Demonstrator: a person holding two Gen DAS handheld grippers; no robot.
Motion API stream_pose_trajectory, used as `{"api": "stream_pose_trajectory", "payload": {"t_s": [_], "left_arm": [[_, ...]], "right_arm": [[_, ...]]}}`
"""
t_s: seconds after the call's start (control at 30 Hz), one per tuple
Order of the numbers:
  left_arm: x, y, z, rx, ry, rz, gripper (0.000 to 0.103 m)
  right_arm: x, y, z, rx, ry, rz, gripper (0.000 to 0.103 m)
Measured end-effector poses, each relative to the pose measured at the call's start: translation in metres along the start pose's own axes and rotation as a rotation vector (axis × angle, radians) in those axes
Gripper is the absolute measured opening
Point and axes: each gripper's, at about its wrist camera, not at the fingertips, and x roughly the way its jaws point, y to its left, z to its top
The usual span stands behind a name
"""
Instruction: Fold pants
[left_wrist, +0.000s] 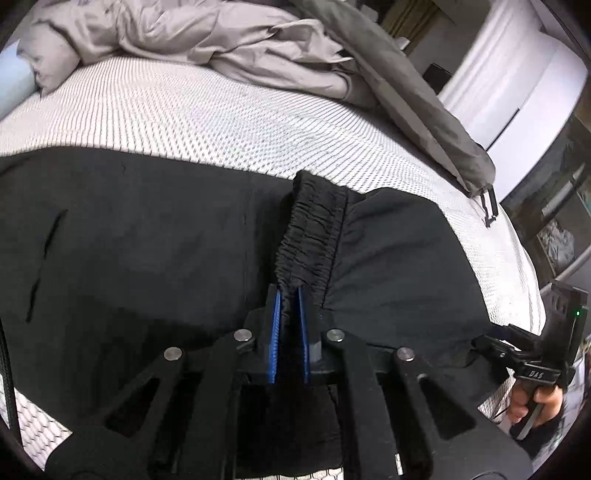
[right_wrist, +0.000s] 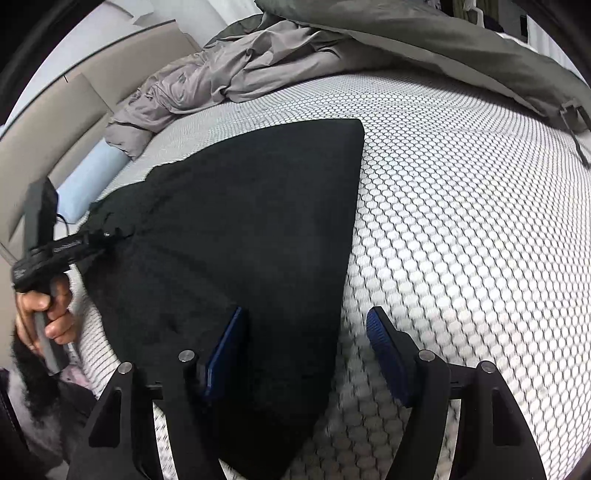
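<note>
Black pants (left_wrist: 147, 236) lie spread on the patterned mattress (left_wrist: 184, 118). My left gripper (left_wrist: 290, 295) is shut on the gathered elastic waistband (left_wrist: 314, 229), which stands up from its blue pads (left_wrist: 275, 332). In the right wrist view the pants (right_wrist: 240, 221) lie as a flat black fold. My right gripper (right_wrist: 303, 325) is open over the fold's right edge, one blue pad (right_wrist: 225, 350) above the cloth and the other over the mattress (right_wrist: 461, 221). The left gripper's body (right_wrist: 48, 247) shows at the far left there.
A crumpled grey duvet (left_wrist: 221, 40) lies along the far side of the bed, with a darker grey blanket (left_wrist: 424, 110) at the right edge. A light blue pillow (right_wrist: 88, 181) and beige headboard (right_wrist: 74, 110) are at the left. The right hand and its tool (left_wrist: 535, 362) are at the bed's right edge.
</note>
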Motion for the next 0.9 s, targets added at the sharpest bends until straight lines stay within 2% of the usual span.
{"api": "stream_pose_trajectory", "payload": {"t_s": [0.1, 0.13, 0.2, 0.27, 0.33, 0.43, 0.5, 0.57, 0.63, 0.7, 0.77, 0.8, 0.83, 0.87, 0.9], "left_arm": [[-0.003, 0.001, 0.000, -0.007, 0.016, -0.002, 0.011], [-0.001, 0.000, -0.001, -0.013, 0.023, 0.020, 0.011], [0.000, 0.004, -0.002, -0.026, 0.020, 0.060, 0.011], [0.000, 0.005, -0.004, -0.041, 0.020, 0.054, 0.014], [-0.002, 0.007, -0.004, -0.049, 0.005, 0.063, 0.016], [-0.009, 0.008, -0.001, -0.047, -0.030, 0.080, 0.016], [-0.012, 0.007, 0.003, -0.058, -0.049, 0.082, 0.016], [-0.016, 0.004, 0.006, -0.049, -0.072, 0.096, 0.017], [-0.021, 0.003, 0.008, -0.037, -0.090, 0.123, 0.017], [-0.022, -0.001, 0.010, -0.028, -0.095, 0.130, 0.021], [-0.027, -0.013, 0.007, -0.004, -0.105, 0.114, 0.026], [-0.028, -0.025, 0.002, 0.025, -0.115, 0.094, 0.032], [-0.025, -0.038, -0.002, 0.052, -0.116, 0.072, 0.036], [-0.021, -0.053, -0.009, 0.089, -0.109, 0.038, 0.046], [-0.016, -0.065, -0.015, 0.112, -0.100, 0.018, 0.051]], "right_arm": [[-0.009, -0.012, -0.013, 0.045, 0.035, 0.117, 0.069], [-0.011, -0.014, -0.017, 0.043, 0.050, 0.168, 0.069], [-0.017, -0.013, -0.025, 0.017, 0.054, 0.196, 0.064], [-0.018, -0.010, -0.033, -0.006, 0.060, 0.208, 0.034], [-0.016, -0.007, -0.040, -0.014, 0.057, 0.247, 0.010], [-0.026, -0.002, -0.045, -0.041, 0.007, 0.267, 0.004], [-0.032, 0.003, -0.051, -0.086, 0.014, 0.270, 0.004], [-0.016, 0.006, -0.061, -0.130, 0.097, 0.199, 0.003], [-0.011, 0.007, -0.065, -0.149, 0.126, 0.200, 0.003], [-0.026, 0.007, -0.063, -0.161, 0.104, 0.209, 0.009], [-0.043, 0.001, -0.059, -0.129, 0.038, 0.221, 0.030], [-0.047, -0.004, -0.054, -0.091, 0.011, 0.238, 0.036], [-0.047, -0.007, -0.049, -0.046, -0.009, 0.264, 0.040], [-0.043, -0.011, -0.045, 0.003, -0.018, 0.292, 0.040], [-0.037, -0.015, -0.042, 0.046, -0.018, 0.294, 0.040]]}}
